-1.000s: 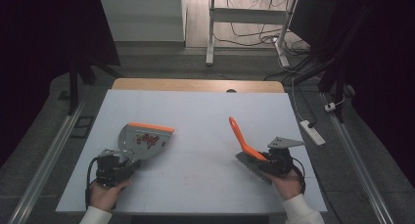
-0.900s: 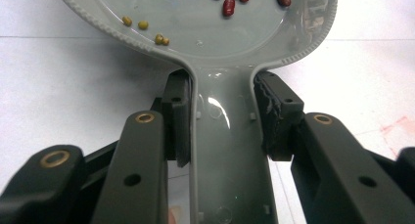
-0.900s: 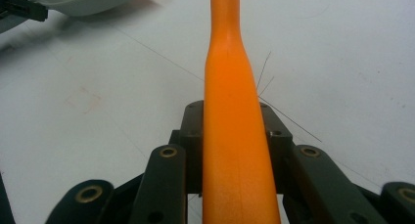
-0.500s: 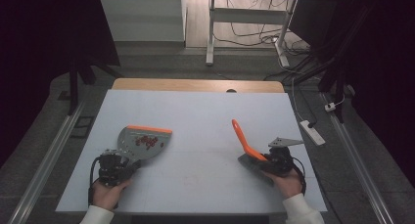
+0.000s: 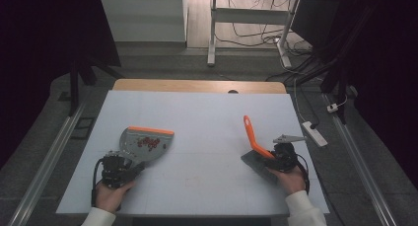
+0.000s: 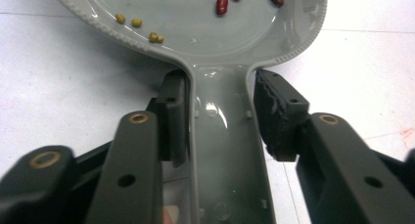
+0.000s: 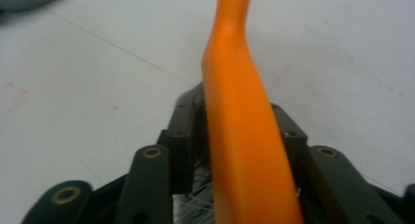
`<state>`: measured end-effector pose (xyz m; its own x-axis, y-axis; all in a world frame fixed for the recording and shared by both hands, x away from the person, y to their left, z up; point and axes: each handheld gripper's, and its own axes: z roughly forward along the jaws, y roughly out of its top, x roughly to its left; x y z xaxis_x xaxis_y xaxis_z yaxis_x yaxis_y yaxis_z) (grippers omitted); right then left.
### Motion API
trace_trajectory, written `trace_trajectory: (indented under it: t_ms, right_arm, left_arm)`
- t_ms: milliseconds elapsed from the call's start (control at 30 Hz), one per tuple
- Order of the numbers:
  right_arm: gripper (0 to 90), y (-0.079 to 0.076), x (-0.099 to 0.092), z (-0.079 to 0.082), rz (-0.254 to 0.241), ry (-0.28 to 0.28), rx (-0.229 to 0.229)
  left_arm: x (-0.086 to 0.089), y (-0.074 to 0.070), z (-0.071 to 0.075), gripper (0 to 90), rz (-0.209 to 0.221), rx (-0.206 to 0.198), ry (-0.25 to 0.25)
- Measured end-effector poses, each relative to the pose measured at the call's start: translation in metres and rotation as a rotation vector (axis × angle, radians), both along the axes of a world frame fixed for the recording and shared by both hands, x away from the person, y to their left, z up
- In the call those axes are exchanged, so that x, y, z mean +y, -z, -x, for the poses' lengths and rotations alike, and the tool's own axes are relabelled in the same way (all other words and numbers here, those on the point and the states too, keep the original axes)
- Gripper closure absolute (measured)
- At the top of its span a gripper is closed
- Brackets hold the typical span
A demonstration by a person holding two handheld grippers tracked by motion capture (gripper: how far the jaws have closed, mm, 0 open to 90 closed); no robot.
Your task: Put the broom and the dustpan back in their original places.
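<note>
Dustpan (image 5: 143,143) and hand brush (image 5: 256,144) both look to be at the point of being set down and let go. The grey dustpan lies flat on the white table (image 5: 207,117) at its left, orange lip pointing away from the person, with red beans (image 5: 148,142) scattered in its tray and a few small yellow-green ones (image 6: 139,29) near the rim. Compared with a second ago it sits a little lower and flatter on the surface. The left gripper (image 6: 220,109) has just been opening: in the left gripper view its jaws now stand a little apart on either side of the dustpan's handle, the right-hand pad clearly off it, so the handle lies between them rather than pinched. At the table's right, the brush has come down from its earlier raised tilt, its bristle head resting on the table and its orange handle still slanting up and away. The right gripper (image 7: 237,136) has likewise just been opening around the brush handle; whether its pads still touch the handle I cannot tell. My reading is that the sweeping is finished, the beans are collected, and both tools are being released.
</note>
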<state>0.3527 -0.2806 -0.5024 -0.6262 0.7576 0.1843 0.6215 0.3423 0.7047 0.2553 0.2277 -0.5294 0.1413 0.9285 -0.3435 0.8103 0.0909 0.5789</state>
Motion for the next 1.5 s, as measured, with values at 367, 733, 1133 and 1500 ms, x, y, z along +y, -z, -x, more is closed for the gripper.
trace_trajectory:
  t_ms: [367,733,1133,1500]
  right_arm:
    - [45.0,0.008,-0.006,-0.011,0.017,0.064,0.027]
    - [39.0,0.007,-0.01,-0.012,0.038,0.111,0.01]
    - [40.7,-0.008,-0.004,0.003,0.016,0.024,-0.089]
    - [41.6,-0.01,0.016,0.021,0.034,-0.111,-0.129]
  left_arm:
    - [0.006,-0.007,0.007,30.4,-0.034,-0.035,0.02]
    - [0.014,-0.017,0.013,27.3,-0.033,-0.08,0.043]
    - [0.006,-0.028,0.013,31.1,-0.072,-0.185,0.217]
    - [-0.009,-0.023,-0.008,30.4,-0.053,-0.183,0.376]
